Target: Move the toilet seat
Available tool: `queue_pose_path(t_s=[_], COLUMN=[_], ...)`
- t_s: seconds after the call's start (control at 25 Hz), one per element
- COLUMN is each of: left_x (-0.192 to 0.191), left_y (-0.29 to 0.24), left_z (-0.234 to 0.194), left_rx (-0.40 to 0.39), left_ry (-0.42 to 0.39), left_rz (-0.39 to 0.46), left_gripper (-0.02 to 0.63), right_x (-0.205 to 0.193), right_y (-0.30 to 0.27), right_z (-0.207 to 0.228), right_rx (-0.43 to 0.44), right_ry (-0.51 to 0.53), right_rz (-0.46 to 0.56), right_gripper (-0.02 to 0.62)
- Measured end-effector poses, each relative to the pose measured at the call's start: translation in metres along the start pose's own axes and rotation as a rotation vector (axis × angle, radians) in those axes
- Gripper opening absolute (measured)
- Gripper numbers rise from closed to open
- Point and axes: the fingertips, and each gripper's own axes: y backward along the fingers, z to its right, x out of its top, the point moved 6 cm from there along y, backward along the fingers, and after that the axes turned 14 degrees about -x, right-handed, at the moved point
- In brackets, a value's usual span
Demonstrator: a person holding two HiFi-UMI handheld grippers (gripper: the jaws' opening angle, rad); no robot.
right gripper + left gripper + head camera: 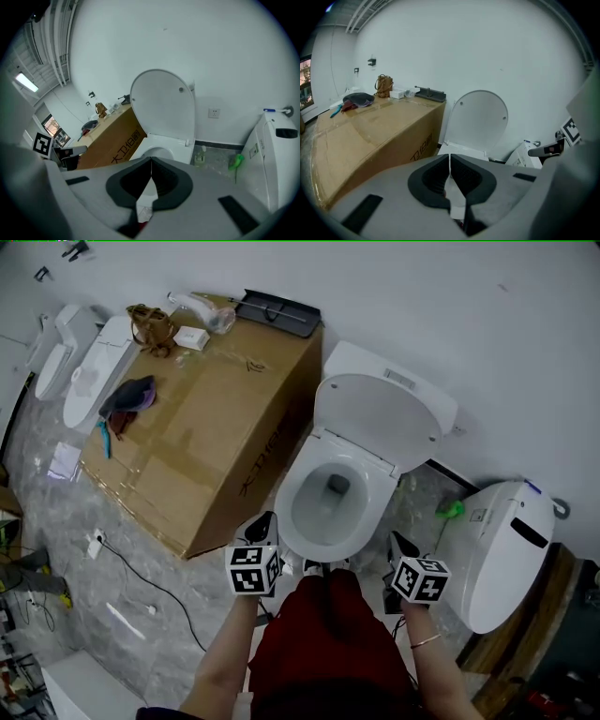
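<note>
We hold left gripper [265,521] and right gripper [401,542] fully closed, empty, either side of white ceramic toilet bowl [292,488], white oval plastic toilet seat [375,418] raised

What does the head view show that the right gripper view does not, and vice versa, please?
Only the head view: the bottom of the toilet bowl, the person's forearms and a black cable on the floor. Only the right gripper view: a wall socket, and the right gripper with its jaws pressed together and nothing between them. Both: the raised toilet lid, the cardboard box, the green object on the floor and the second white toilet to the right.
</note>
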Motion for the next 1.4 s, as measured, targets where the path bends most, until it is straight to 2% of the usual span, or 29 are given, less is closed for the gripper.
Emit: queue_pose_path(t_s=[0.2, 0.68, 0.92, 1.12, 1.24, 1.4], left_x=[-0.027, -0.123, -0.152, -0.175, -0.186, -0.200], left_y=[-0.016, -0.059, -0.087, -0.106, -0.113, -0.123], left_z=[-0.013, -0.031, -0.047, -0.059, -0.064, -0.074], left_rx=[0.026, 0.051, 0.052, 0.053, 0.044, 0.030], left_ry=[0.062, 0.181, 0.196, 0.227, 0.266, 0.308], left_rz=[-0.037, -0.206, -0.257, -0.275, -0.277, -0.292], left_gripper=[0.029, 0.031, 0.035, 0.059, 0.083, 0.123], right_x=[-0.018, -0.088, -0.112, -0.136, -0.152, -0.170], right_y=[-0.023, -0.095, -0.125, -0.147, -0.159, -0.173], right_z=[0.005, 0.004, 0.011, 0.022, 0.028, 0.028], right_rx=[0.009, -0.006, -0.012, -0.014, -0.013, 0.000], right_ry=[0.010, 0.050, 0.060, 0.020, -0.030, -0.101], right_rz=[-0.061, -0.239, -0.291, -0.343, -0.389, -0.425], right_gripper=[0.017, 0.017, 0.018, 0.023, 0.097, 0.150])
